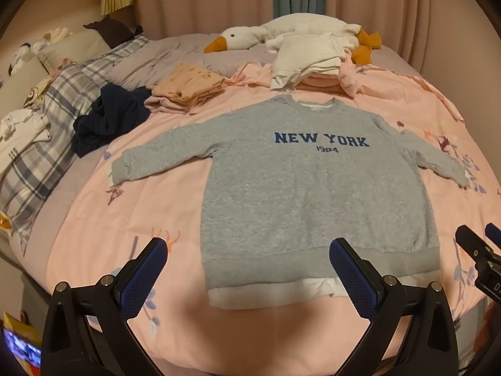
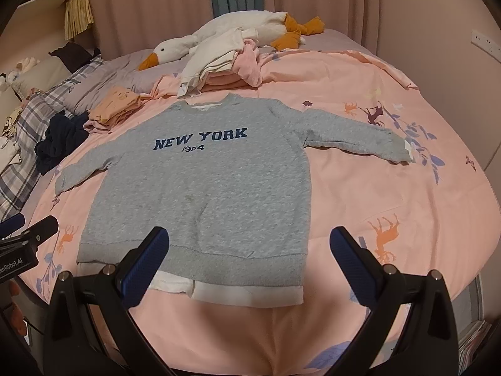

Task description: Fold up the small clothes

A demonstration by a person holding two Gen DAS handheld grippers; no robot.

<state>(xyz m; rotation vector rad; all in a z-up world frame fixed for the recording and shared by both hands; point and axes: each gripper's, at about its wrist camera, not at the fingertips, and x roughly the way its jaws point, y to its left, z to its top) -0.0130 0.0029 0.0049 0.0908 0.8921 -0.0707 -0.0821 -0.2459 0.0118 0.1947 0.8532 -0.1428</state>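
Grey fleece sweatshirt with blue "NEW YORK" lettering [image 1: 313, 194] lies flat, face up, on pink floral-print quilt [image 1: 125, 219] of bed, both sleeves spread wide, white hem nearest cameras. No fold made on it yet; judged at start of this garment. Folded peach and pink clothes [image 1: 188, 87] and white-and-pink pile [image 1: 307, 62] beyond collar suggest some items done. Crumpled navy garment [image 1: 109, 119] looks unfolded.

Left gripper [image 1: 248, 277] hovers above hem, fingers wide apart, empty. Right gripper [image 2: 250, 266] hovers over hem's right corner, fingers likewise apart, holding nothing.
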